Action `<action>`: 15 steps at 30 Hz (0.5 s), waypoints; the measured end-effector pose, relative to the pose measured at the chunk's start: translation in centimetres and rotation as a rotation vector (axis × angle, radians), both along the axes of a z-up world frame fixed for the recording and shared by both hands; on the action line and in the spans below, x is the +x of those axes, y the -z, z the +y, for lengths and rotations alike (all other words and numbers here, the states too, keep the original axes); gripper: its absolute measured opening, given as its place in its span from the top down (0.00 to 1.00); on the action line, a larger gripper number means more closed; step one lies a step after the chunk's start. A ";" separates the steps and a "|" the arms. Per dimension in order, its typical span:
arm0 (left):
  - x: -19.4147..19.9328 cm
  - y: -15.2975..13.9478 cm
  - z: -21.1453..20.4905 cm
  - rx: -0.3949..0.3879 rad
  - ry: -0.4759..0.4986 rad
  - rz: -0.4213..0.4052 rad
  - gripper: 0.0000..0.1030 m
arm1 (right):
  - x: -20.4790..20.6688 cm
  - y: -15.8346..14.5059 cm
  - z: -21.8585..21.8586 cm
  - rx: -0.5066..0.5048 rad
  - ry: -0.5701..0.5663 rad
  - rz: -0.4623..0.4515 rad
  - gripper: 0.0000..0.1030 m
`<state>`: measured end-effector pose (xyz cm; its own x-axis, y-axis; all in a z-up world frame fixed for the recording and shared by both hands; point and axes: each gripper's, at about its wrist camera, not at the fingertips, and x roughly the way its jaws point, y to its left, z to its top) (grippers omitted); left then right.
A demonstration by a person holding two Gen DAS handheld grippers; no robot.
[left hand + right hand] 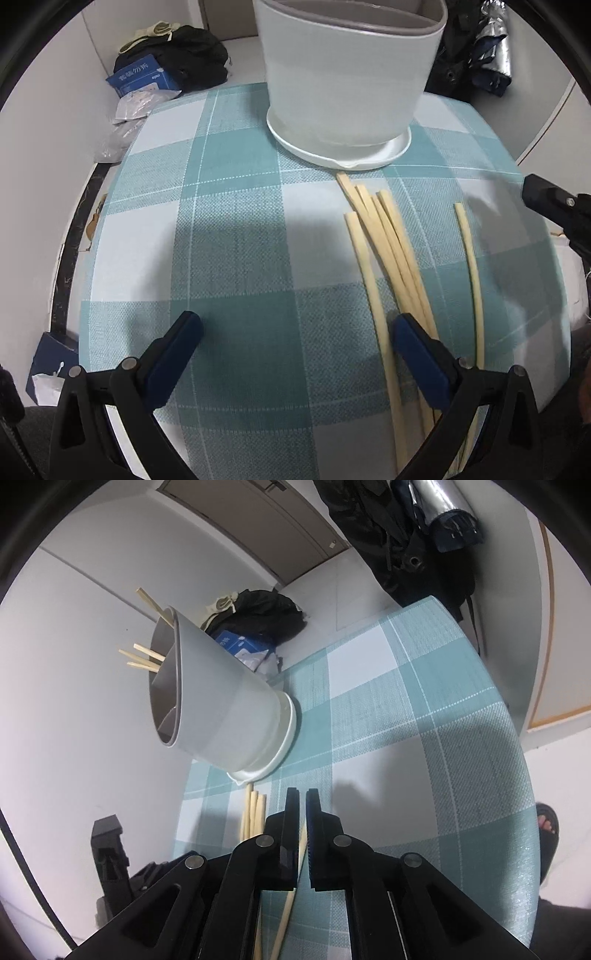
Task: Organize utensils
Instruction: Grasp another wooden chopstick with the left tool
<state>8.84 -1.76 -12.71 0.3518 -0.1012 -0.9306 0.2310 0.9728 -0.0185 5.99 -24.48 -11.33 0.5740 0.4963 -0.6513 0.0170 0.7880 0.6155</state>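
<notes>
Several pale wooden chopsticks (pixel 384 240) lie in a loose bundle on the teal checked tablecloth (pixel 240 229), and a single chopstick (pixel 474 266) lies apart to their right. Behind them a white utensil holder (pixel 347 74) stands on its saucer; in the right wrist view the holder (pixel 221 709) has several chopsticks (pixel 146 657) inside. My left gripper (pixel 295 328) is open low over the cloth, its right finger at the bundle's near end. My right gripper (pixel 303 805) is shut and holds nothing; the single chopstick (pixel 301 845) shows on the table below it. In the left wrist view it (pixel 554 206) enters from the right edge.
Black clothing (pixel 192 55), a blue box (pixel 140 79) and plastic bags (pixel 125 114) sit on the floor beyond the table's far left. A folded umbrella and dark jacket (pixel 424 535) hang at the back right. A person's sandalled foot (pixel 546 830) is by the table's right edge.
</notes>
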 end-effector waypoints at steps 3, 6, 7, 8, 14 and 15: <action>0.8 0.0 0.1 0.003 -0.010 0.017 0.01 | -0.2 -0.1 -0.3 0.009 0.001 -0.001 0.92; 1.8 0.0 -0.2 0.006 -0.011 0.016 0.04 | -0.3 -0.3 -0.3 0.003 0.000 -0.002 0.88; 2.0 0.0 -0.4 0.003 -0.008 0.014 0.06 | -0.4 -0.4 -0.2 -0.006 0.000 -0.005 0.86; 2.1 -0.1 -0.6 -0.001 -0.004 0.012 0.11 | -0.4 -0.5 -0.1 -0.020 -0.001 -0.008 0.81; 2.2 -1.0 -2.1 -0.025 0.008 0.006 0.66 | -0.5 -0.5 -0.2 -0.065 0.008 -0.008 0.70; 2.0 -1.0 -2.1 -0.027 0.014 0.008 0.82 | -0.5 -0.4 -0.3 -0.070 0.011 -0.005 0.70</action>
<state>10.80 -3.85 -11.74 0.3430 -0.1306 -0.9302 0.2439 0.9687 -0.0461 5.46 -24.80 -10.91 0.5823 0.4437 -0.6812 0.0229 0.8286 0.5593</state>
